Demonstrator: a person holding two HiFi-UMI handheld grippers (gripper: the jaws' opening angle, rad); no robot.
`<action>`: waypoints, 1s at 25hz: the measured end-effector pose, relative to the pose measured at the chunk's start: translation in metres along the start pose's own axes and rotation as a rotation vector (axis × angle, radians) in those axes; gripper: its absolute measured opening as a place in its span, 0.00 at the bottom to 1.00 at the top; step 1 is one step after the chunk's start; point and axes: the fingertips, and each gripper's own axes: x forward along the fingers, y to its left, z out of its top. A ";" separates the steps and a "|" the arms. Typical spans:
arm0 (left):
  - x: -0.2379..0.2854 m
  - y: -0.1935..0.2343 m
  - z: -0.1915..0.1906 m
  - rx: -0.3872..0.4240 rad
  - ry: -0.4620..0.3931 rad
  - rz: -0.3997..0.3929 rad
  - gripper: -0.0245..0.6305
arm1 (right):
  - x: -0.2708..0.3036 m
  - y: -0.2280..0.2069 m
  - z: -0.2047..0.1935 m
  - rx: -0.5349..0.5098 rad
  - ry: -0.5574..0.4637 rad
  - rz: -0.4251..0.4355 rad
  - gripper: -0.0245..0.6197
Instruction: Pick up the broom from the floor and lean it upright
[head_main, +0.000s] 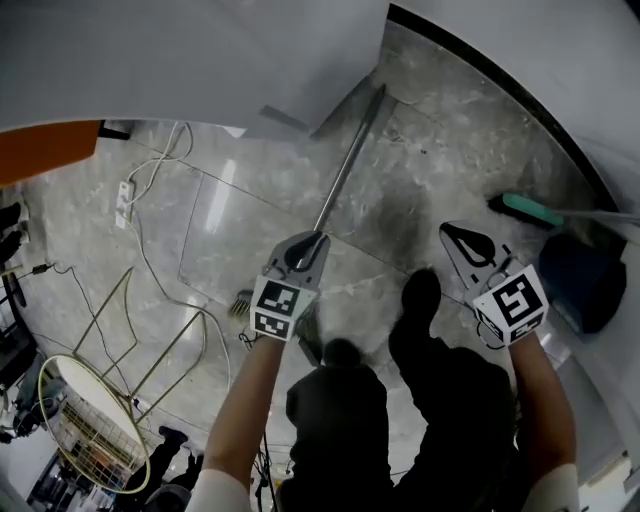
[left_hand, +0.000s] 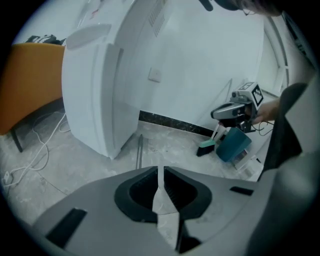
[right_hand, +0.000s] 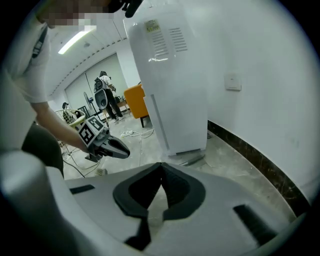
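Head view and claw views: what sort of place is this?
Likely an office or lab room: polished stone floor, white wall with dark skirting, an orange chair and a tall white unit.

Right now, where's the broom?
Head view, centre: the broom lies flat on the floor, its handle running from just ahead of the left gripper toward the white unit's base.

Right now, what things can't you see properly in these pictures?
- Broom's bristle end: in the head view, the broom handle runs behind the left gripper, so that end is hidden.
- Teal brush: in the head view, its handle is cut off at the right edge.
- Person far back: in the right gripper view, too small to tell what they are doing.
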 end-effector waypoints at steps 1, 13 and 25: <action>0.011 0.008 -0.007 -0.002 0.002 0.008 0.06 | 0.006 -0.003 -0.005 -0.011 -0.004 0.004 0.04; 0.099 0.049 -0.082 0.034 0.102 -0.035 0.20 | 0.060 -0.014 -0.071 -0.046 0.037 0.012 0.04; 0.140 0.072 -0.151 0.113 0.258 0.050 0.30 | 0.087 0.001 -0.099 -0.047 0.045 0.032 0.04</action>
